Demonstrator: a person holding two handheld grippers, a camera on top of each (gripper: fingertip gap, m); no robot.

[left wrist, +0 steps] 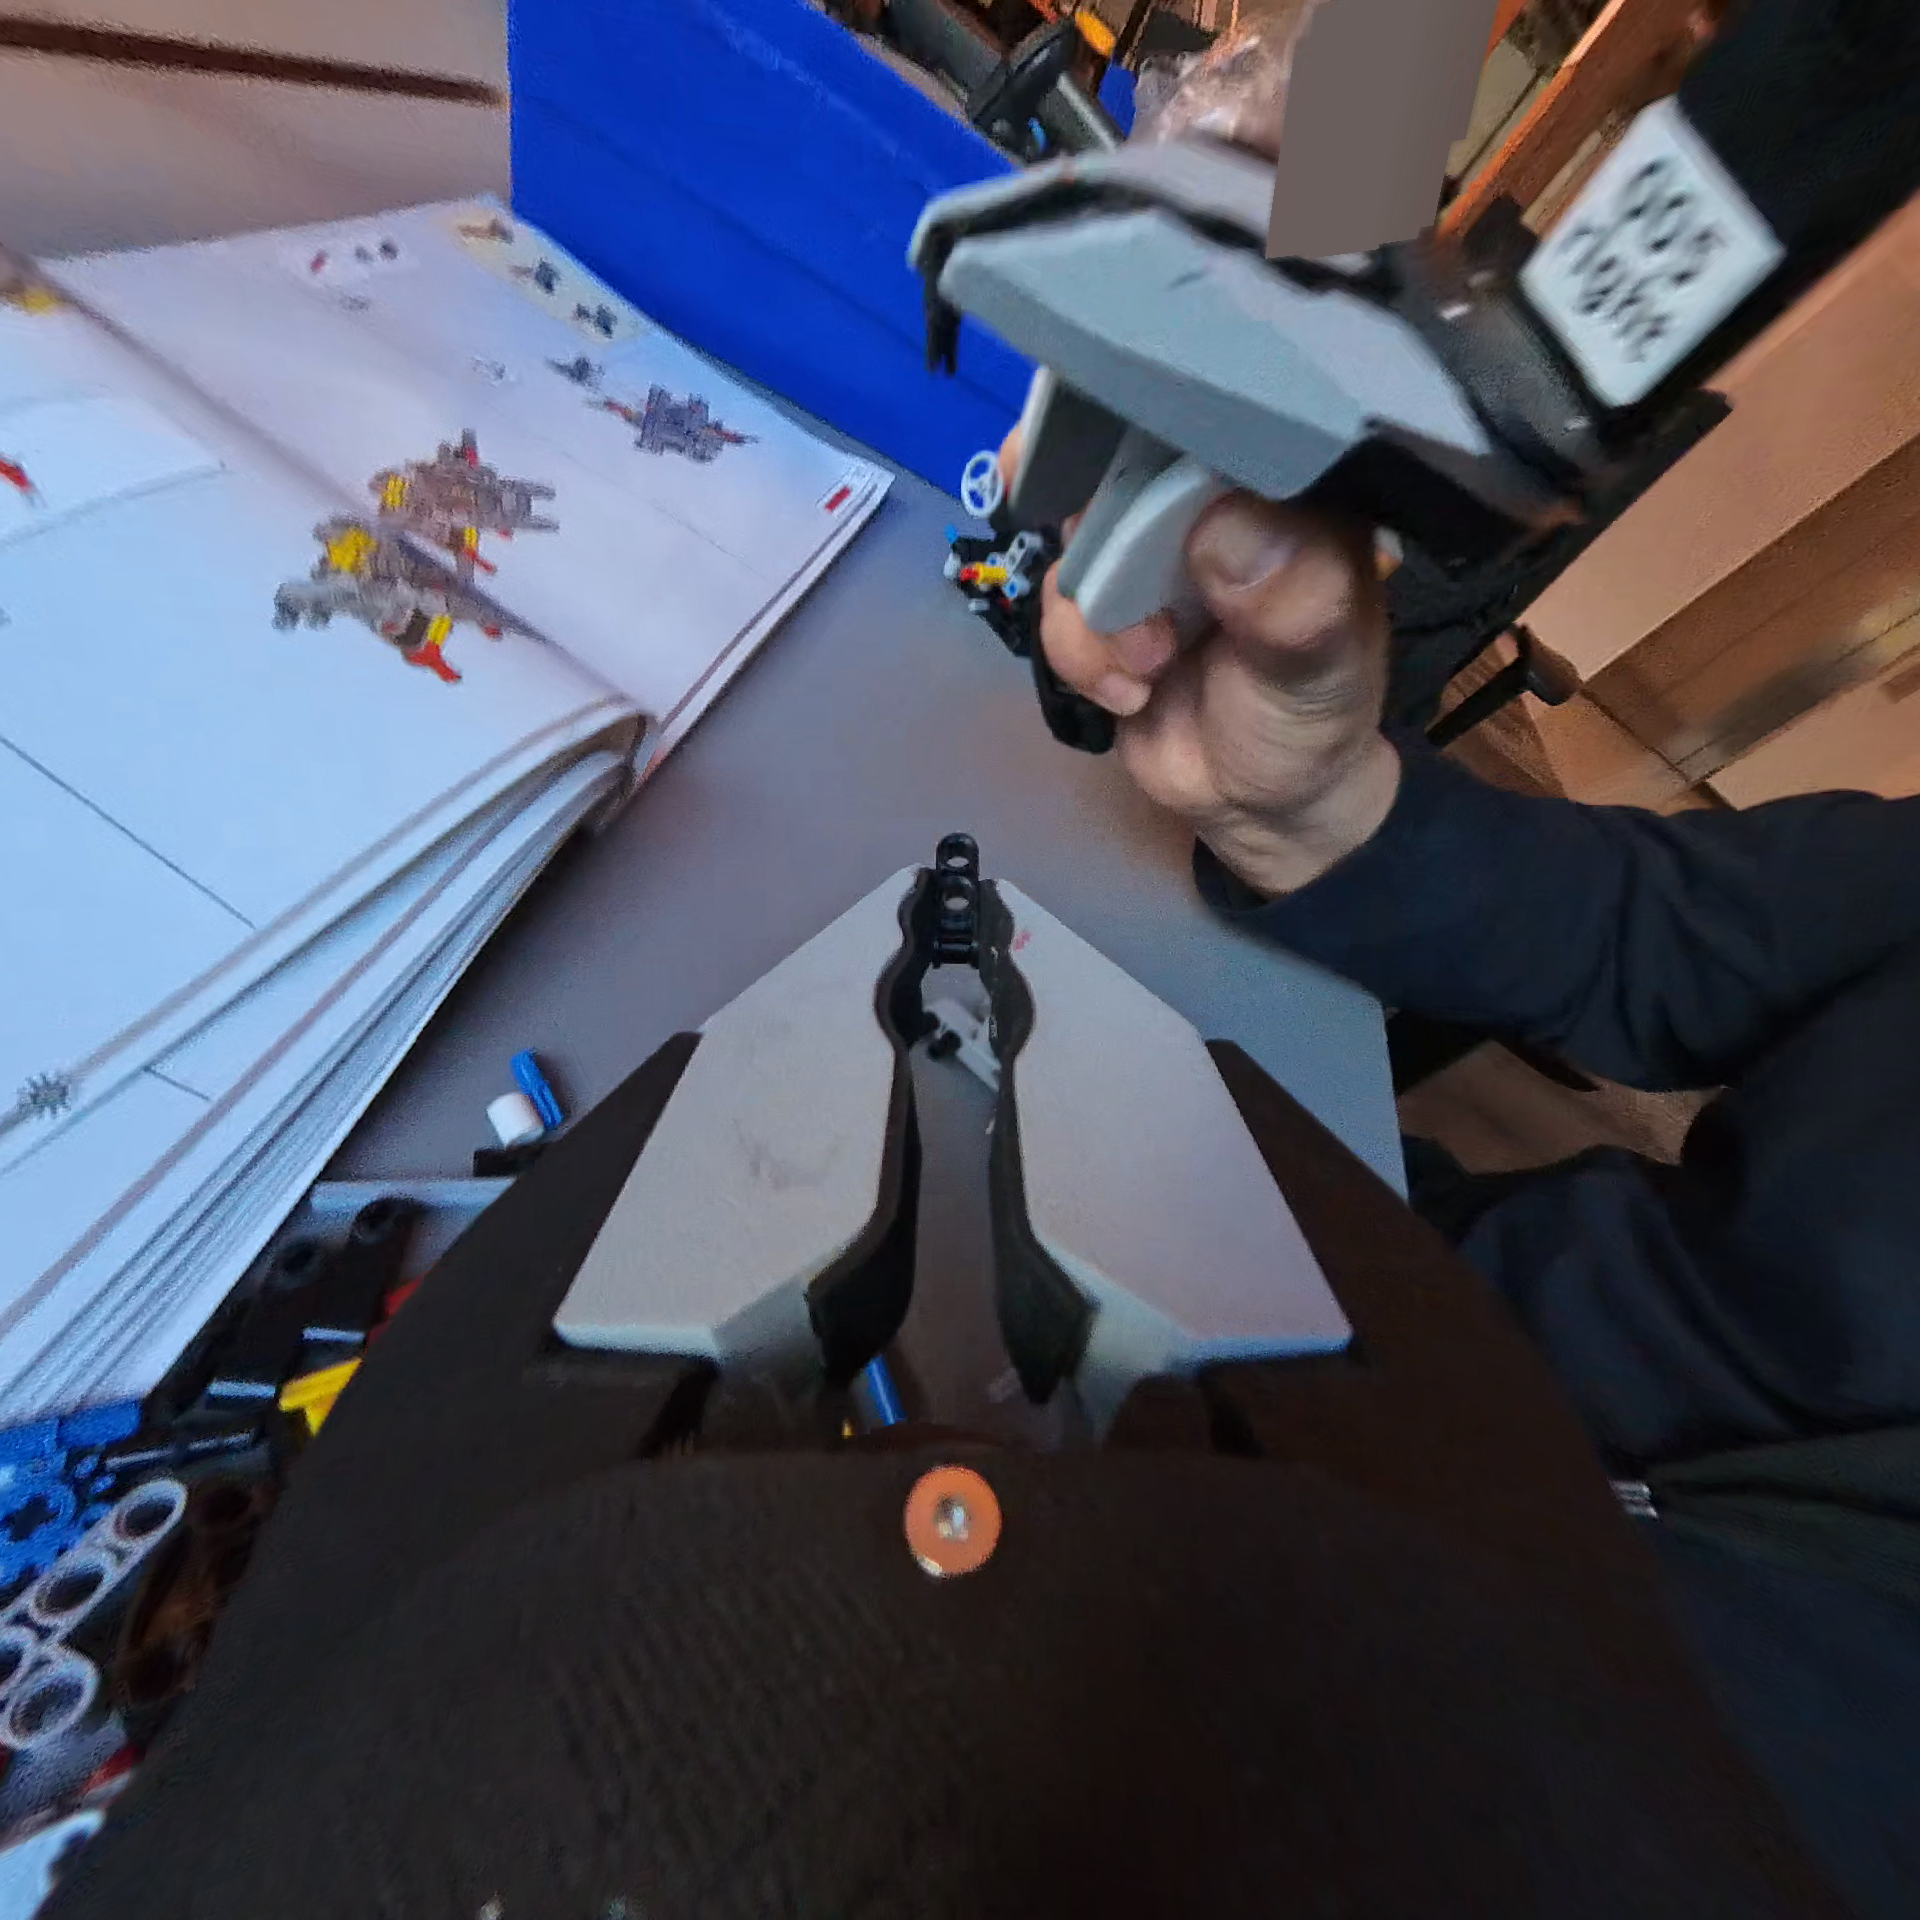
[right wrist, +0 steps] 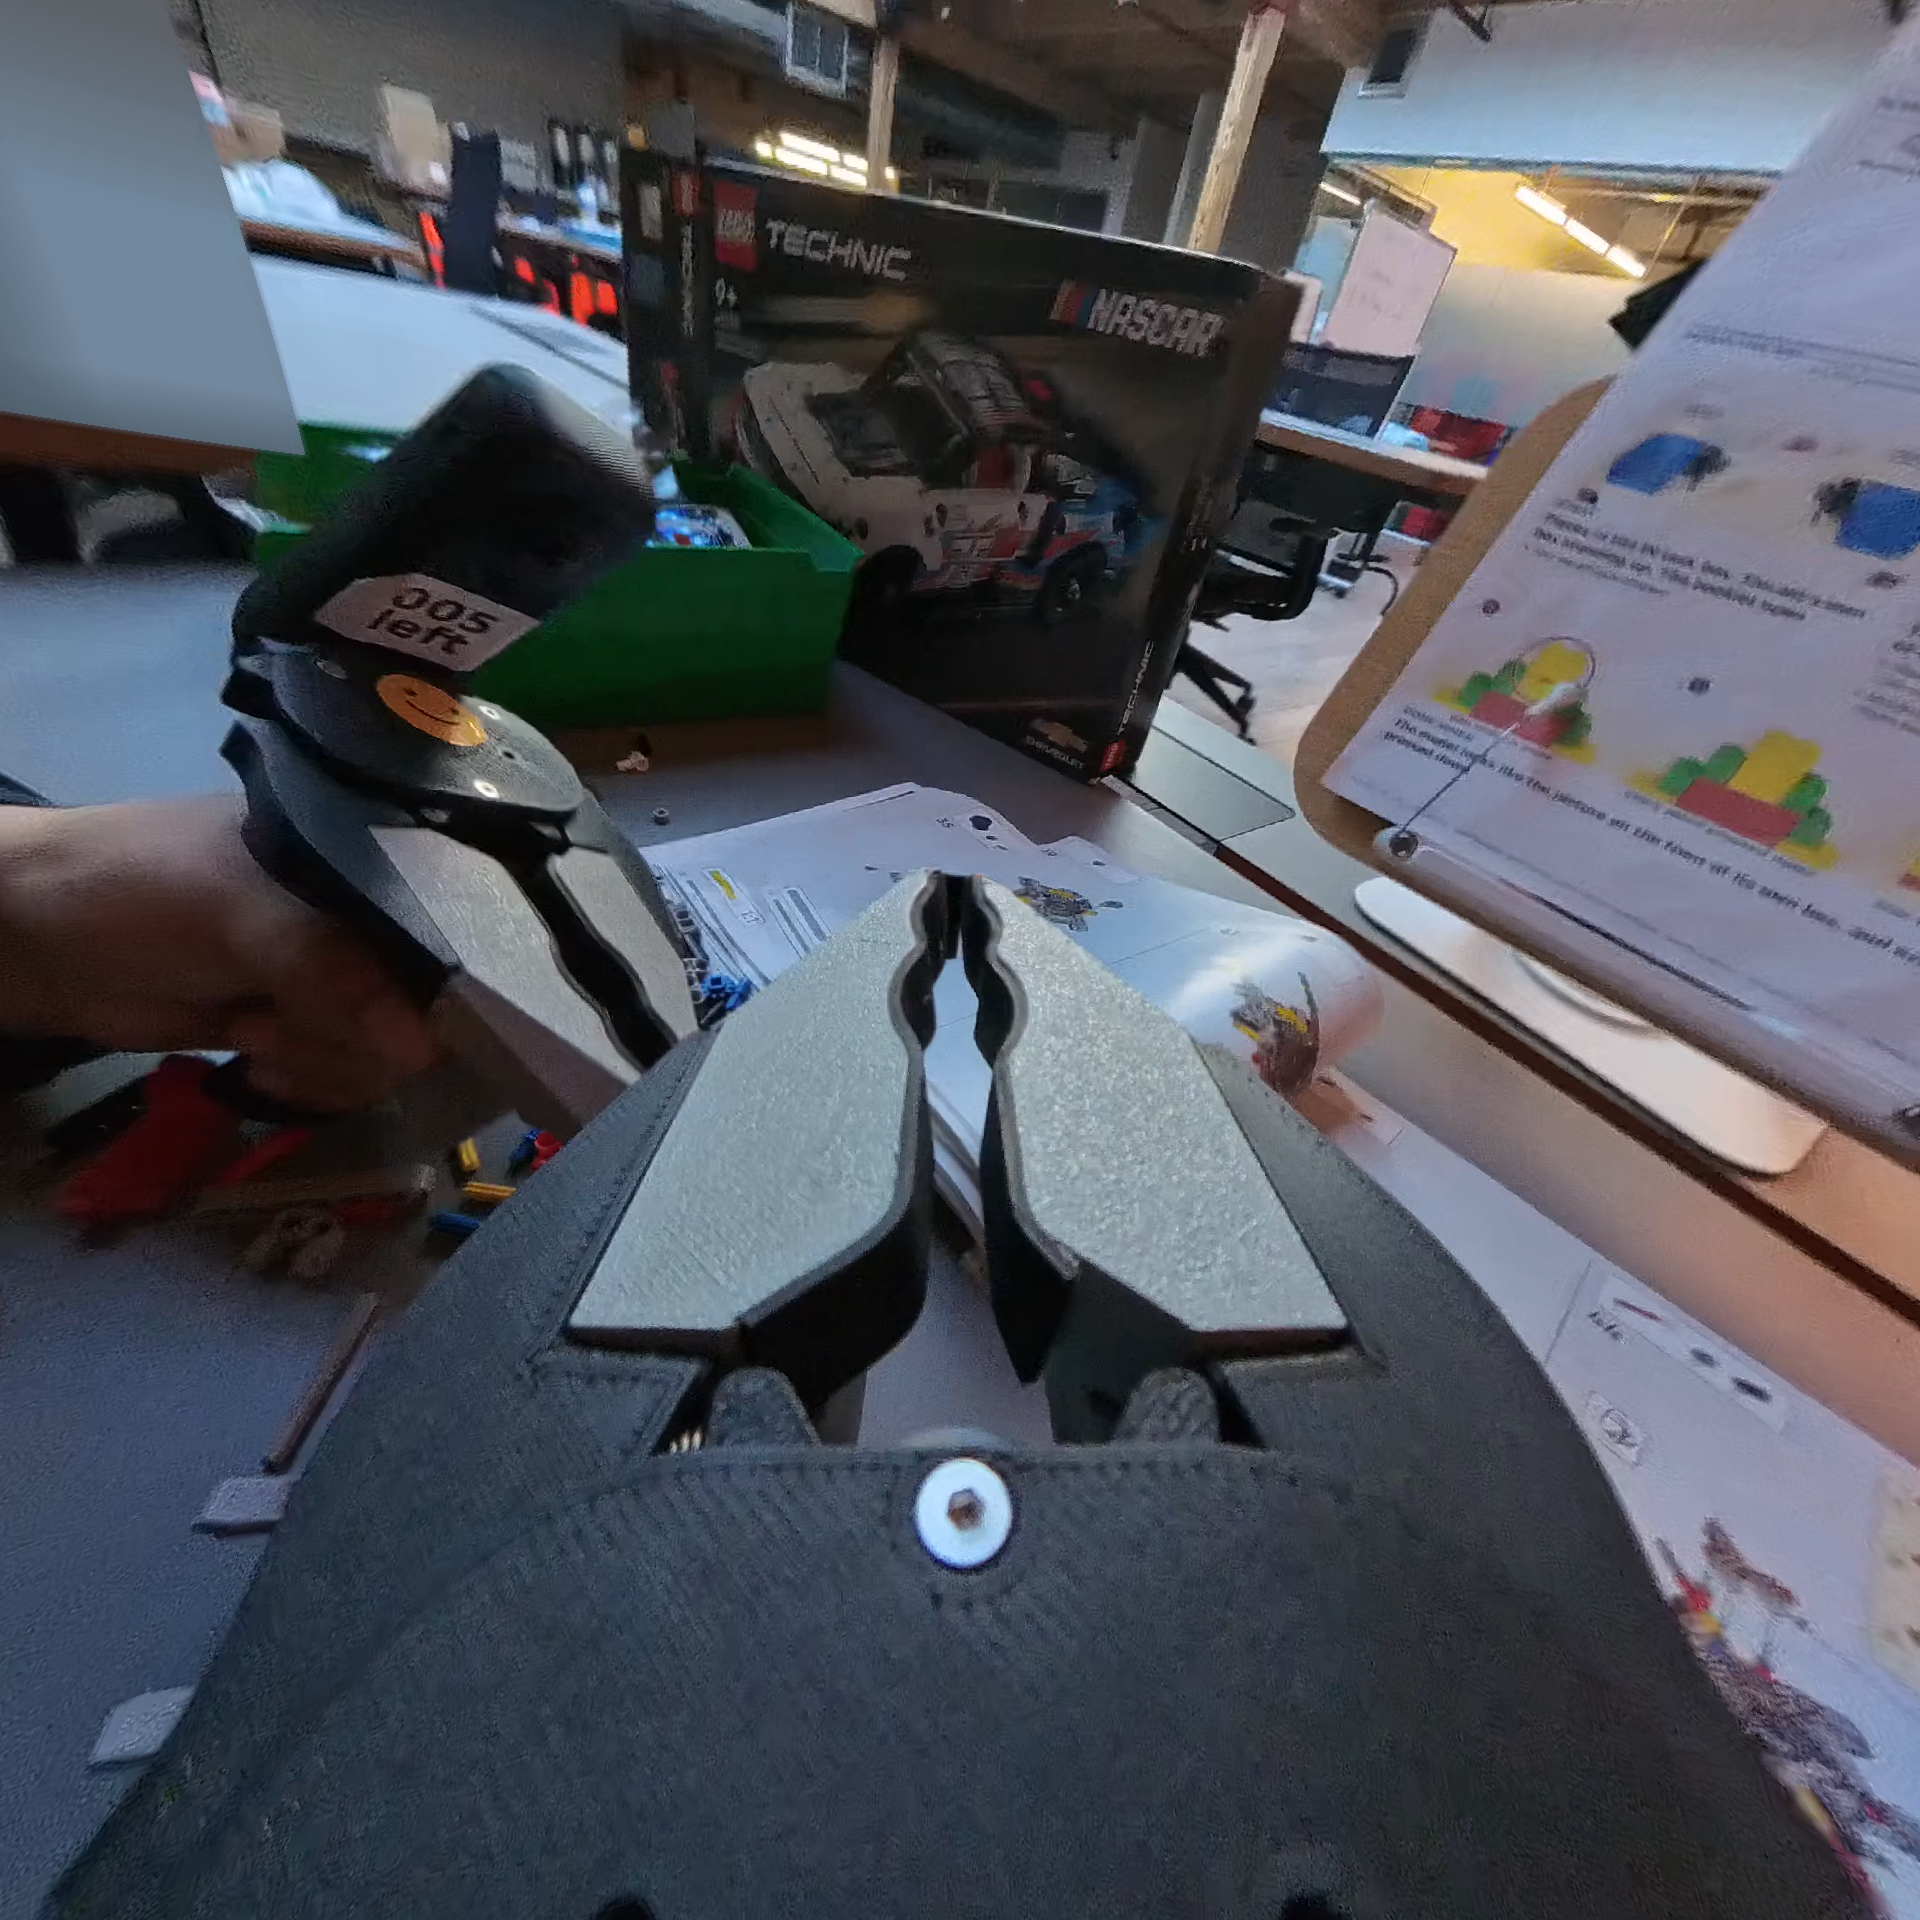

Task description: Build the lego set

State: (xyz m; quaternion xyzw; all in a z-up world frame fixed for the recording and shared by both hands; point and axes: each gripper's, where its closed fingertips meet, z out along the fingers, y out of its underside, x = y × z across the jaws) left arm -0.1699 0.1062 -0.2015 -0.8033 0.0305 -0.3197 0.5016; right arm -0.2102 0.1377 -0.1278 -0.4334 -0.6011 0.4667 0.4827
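Pinched at the tips of the left gripper (left wrist: 957, 904), a black holed beam (left wrist: 957, 878) is held clear above the table (left wrist: 831, 727), beside the booklet (left wrist: 312, 623). Right gripper (right wrist: 956, 904) is closed, nothing held.

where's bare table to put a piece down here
Bare grey table lies between the open instruction booklet and the hand holding the right tongs, ahead of the left tongs. It is crowded at the loose parts pile beside the booklet's near edge.
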